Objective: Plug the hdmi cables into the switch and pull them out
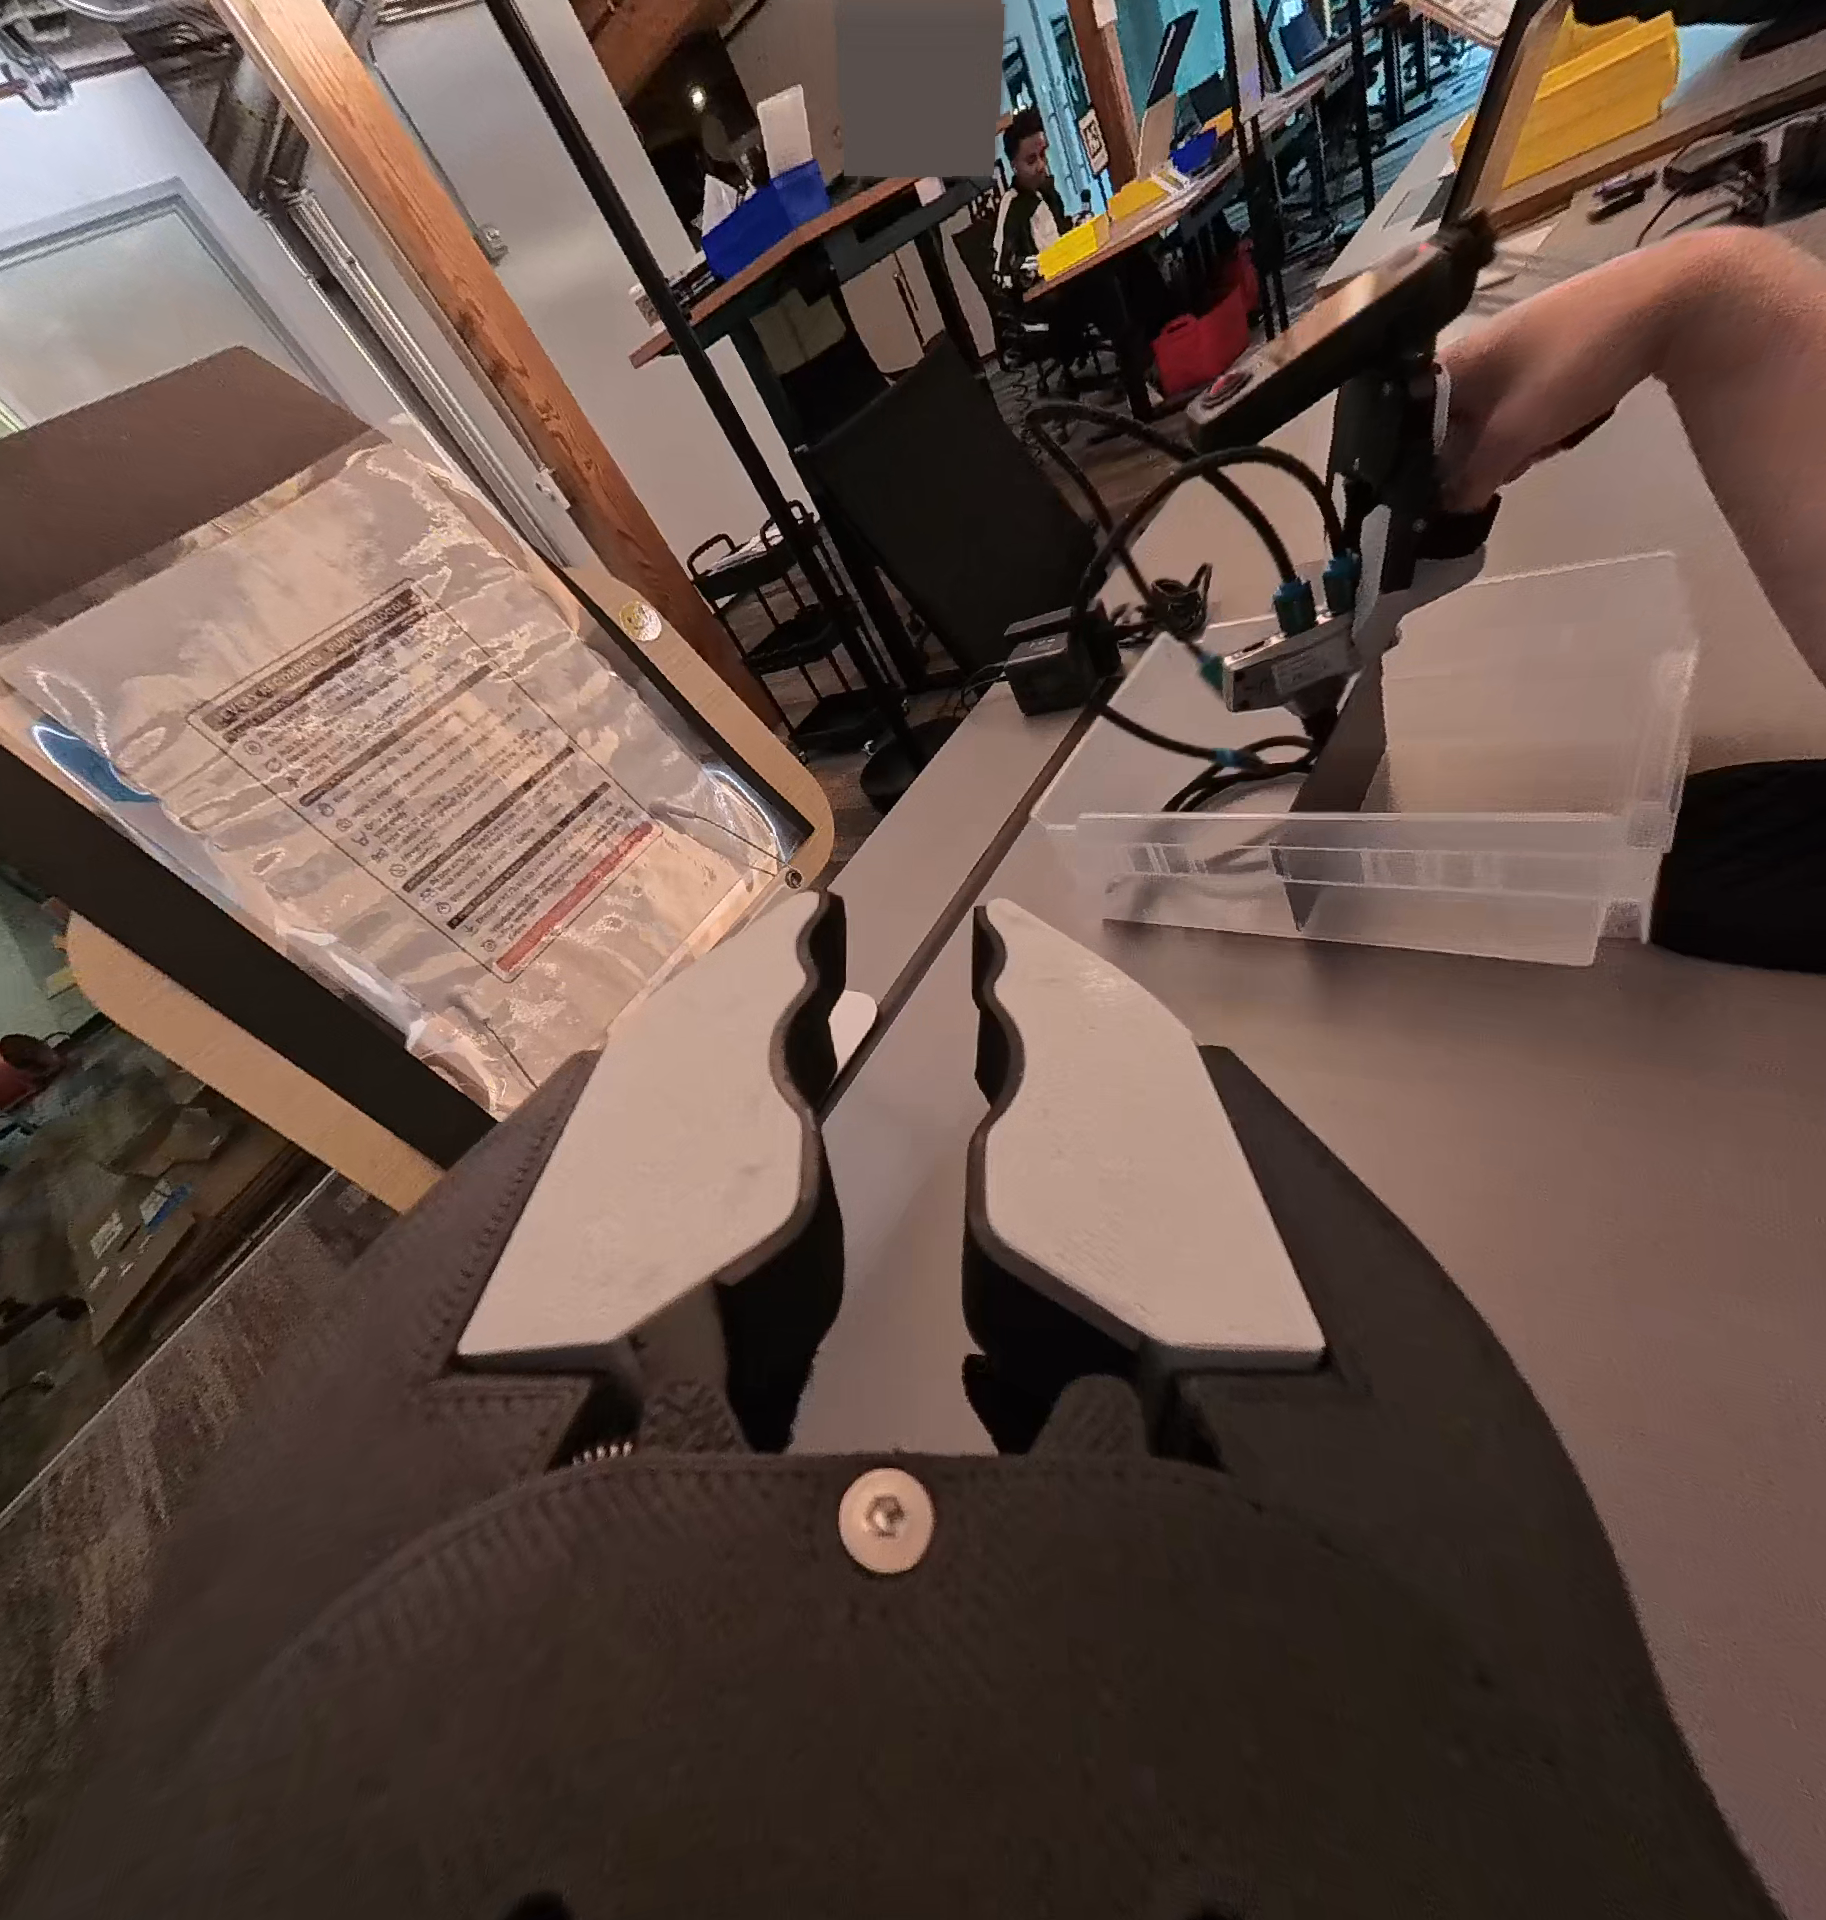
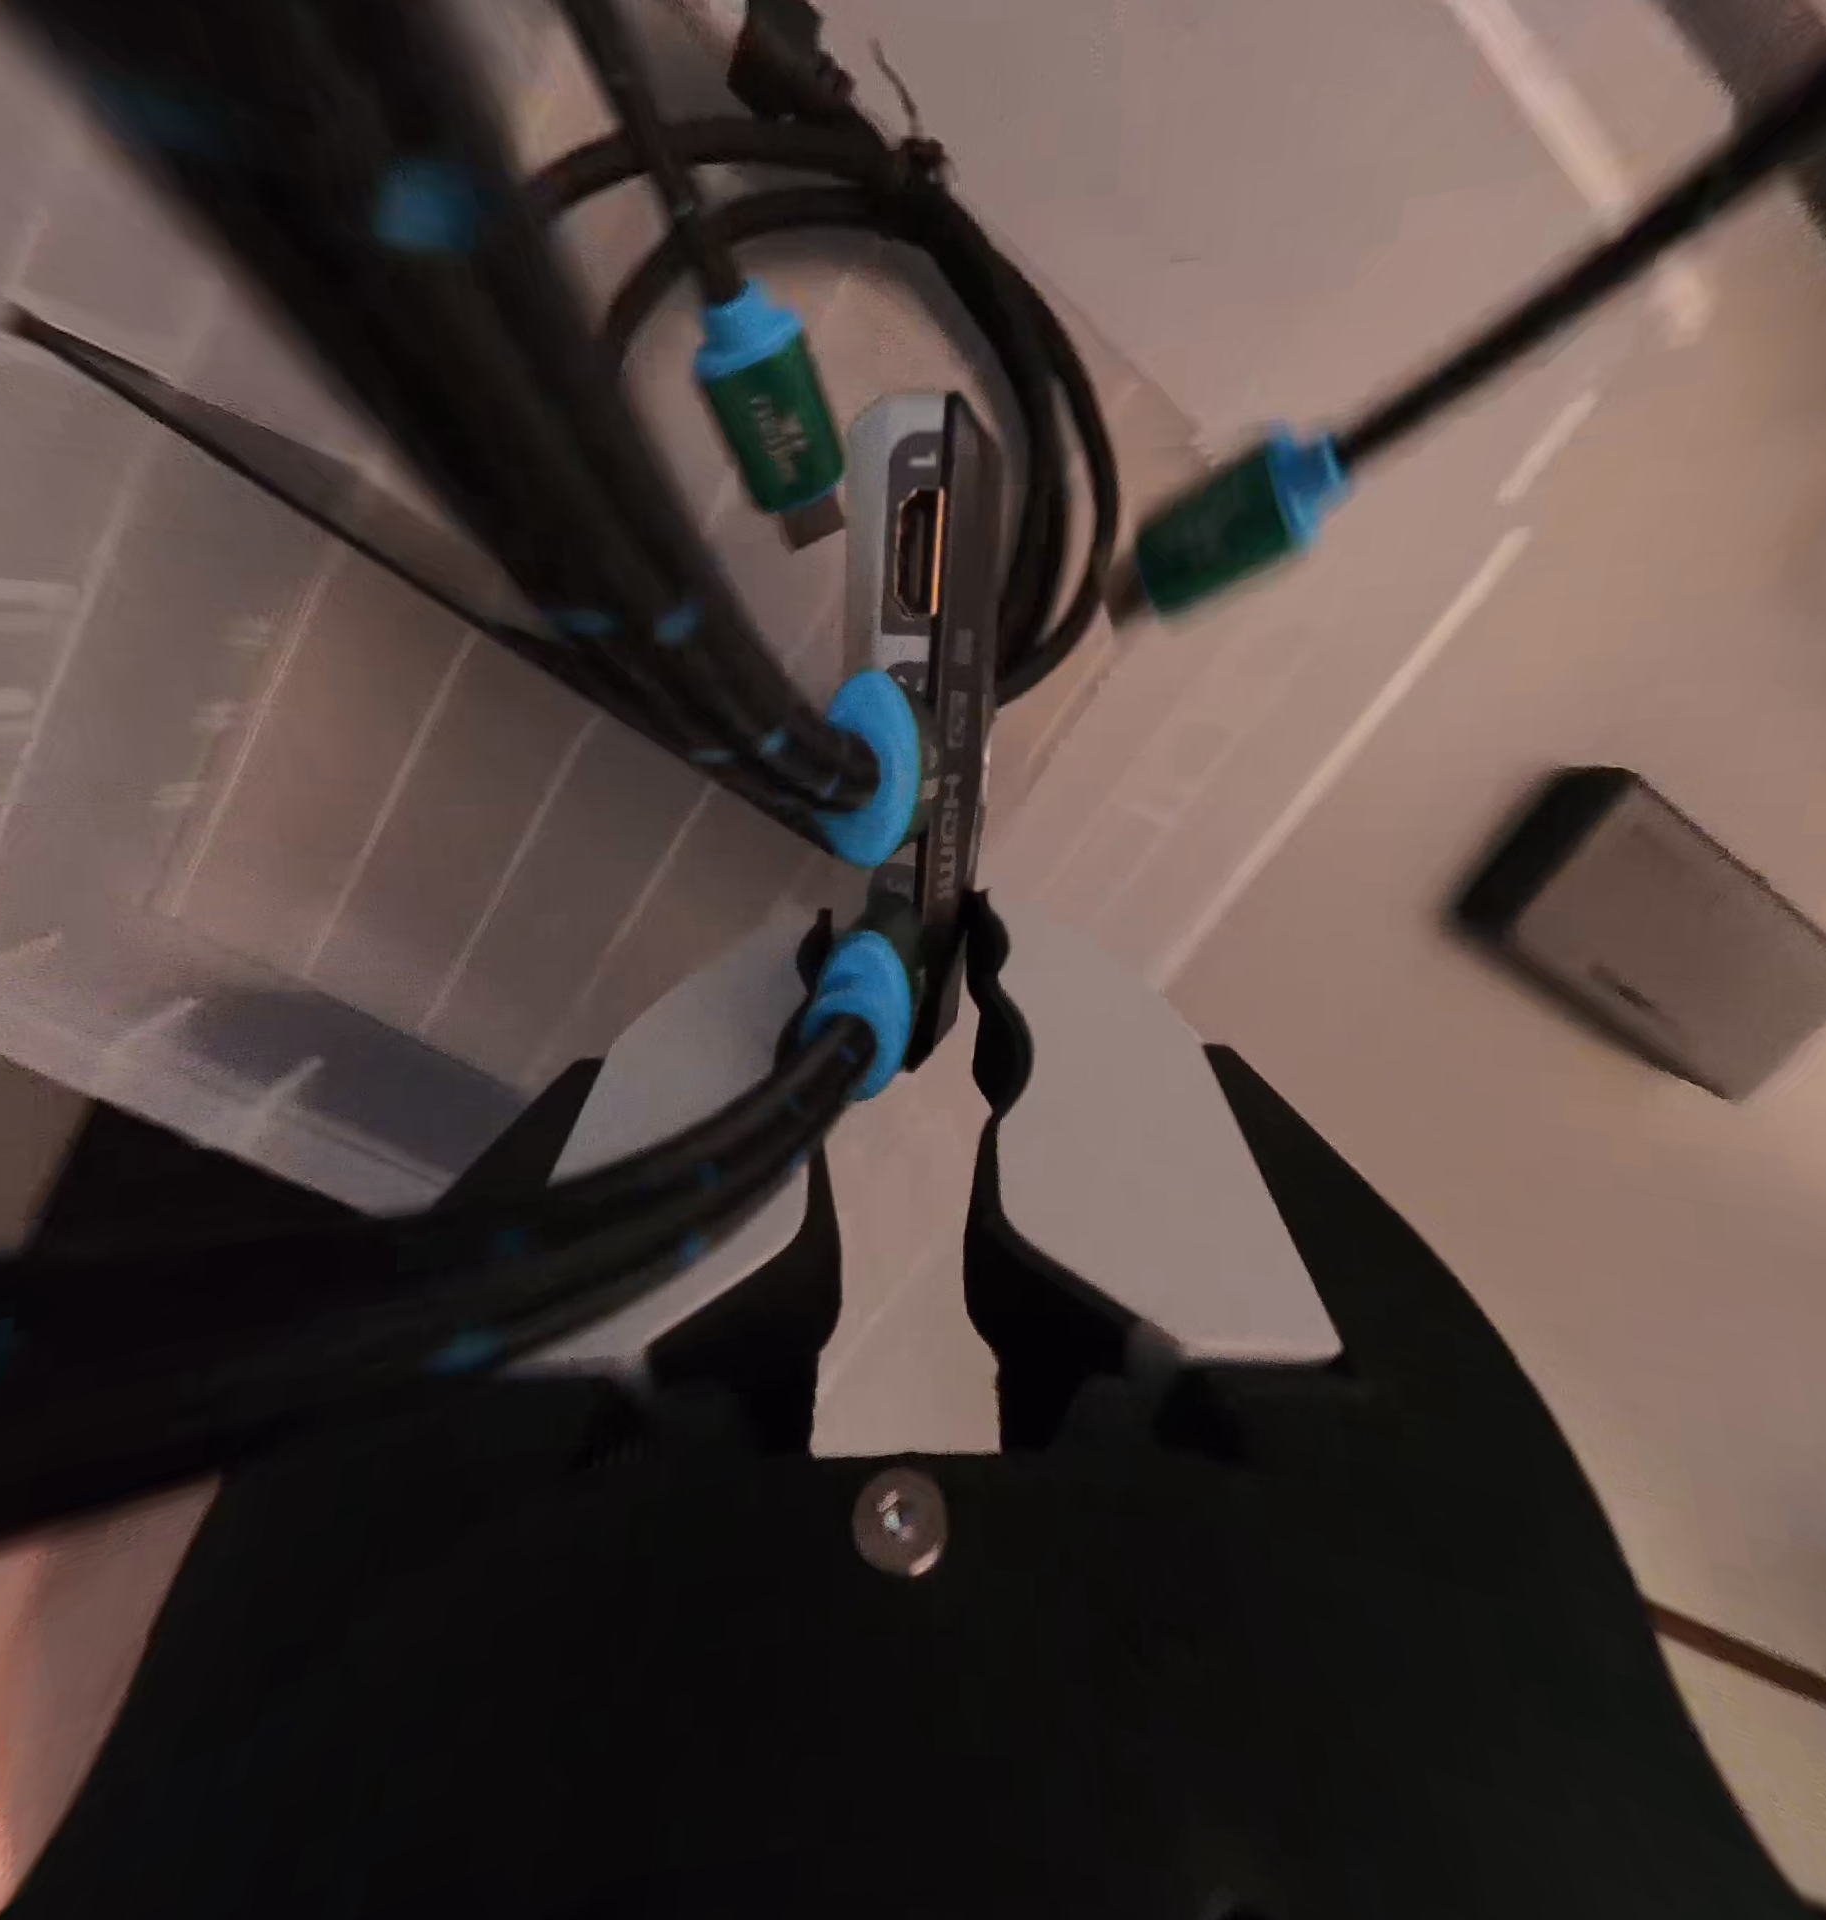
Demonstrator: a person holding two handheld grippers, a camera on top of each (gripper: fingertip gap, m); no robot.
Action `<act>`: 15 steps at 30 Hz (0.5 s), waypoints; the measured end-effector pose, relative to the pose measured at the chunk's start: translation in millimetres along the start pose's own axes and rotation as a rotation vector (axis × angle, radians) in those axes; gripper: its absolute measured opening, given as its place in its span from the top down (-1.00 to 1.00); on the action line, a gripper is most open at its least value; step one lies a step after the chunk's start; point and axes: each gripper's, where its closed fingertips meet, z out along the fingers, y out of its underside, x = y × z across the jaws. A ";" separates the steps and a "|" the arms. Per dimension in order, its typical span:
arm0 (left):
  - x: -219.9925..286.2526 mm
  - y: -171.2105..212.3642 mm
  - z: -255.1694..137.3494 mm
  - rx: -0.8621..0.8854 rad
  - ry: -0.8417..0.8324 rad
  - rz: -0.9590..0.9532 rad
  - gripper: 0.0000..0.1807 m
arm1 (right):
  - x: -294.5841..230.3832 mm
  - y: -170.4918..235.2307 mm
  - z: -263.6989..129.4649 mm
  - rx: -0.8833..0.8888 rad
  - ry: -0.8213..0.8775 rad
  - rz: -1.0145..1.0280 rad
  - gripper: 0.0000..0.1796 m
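The right gripper (image 2: pixel 919 997) clamps the switch (image 2: pixel 940 665) above the bin (image 1: pixel 1408 873), while the left gripper (image 1: pixel 904 997), fingers apart and empty, should grasp the loose plug (image 2: pixel 774 426) at 11 o'clock squarely.

The switch (image 2: pixel 914 665) has a smooth grey metal-looking body and a dark glossy face. The hdmi cables (image 2: pixel 618 1216) wear a woven black cloth sleeve with blue flecks; their plugs (image 2: pixel 774 431) look like shiny green metal with matt blue plastic collars. The tray (image 1: pixel 1356 873) is clear glossy plastic. The table (image 1: pixel 1511 1195) is matt and smooth. The left gripper (image 1: pixel 909 997) has matt white fingers (image 1: pixel 680 1164) on ribbed black plastic.
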 end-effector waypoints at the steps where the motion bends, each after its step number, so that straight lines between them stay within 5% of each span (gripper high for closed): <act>1: -0.1 0.1 0.2 0.000 0.001 -0.001 0.76 | 9.4 0.1 -1.8 -0.005 0.062 -0.015 0.75; 6: 0.3 3.2 2.7 -0.012 0.004 -0.003 0.76 | 31.1 -23.6 2.8 0.078 0.217 -0.168 0.76; 15: 4.2 4.4 5.3 -0.023 0.017 0.007 0.76 | -2.6 -45.9 8.4 0.114 0.190 -0.379 0.59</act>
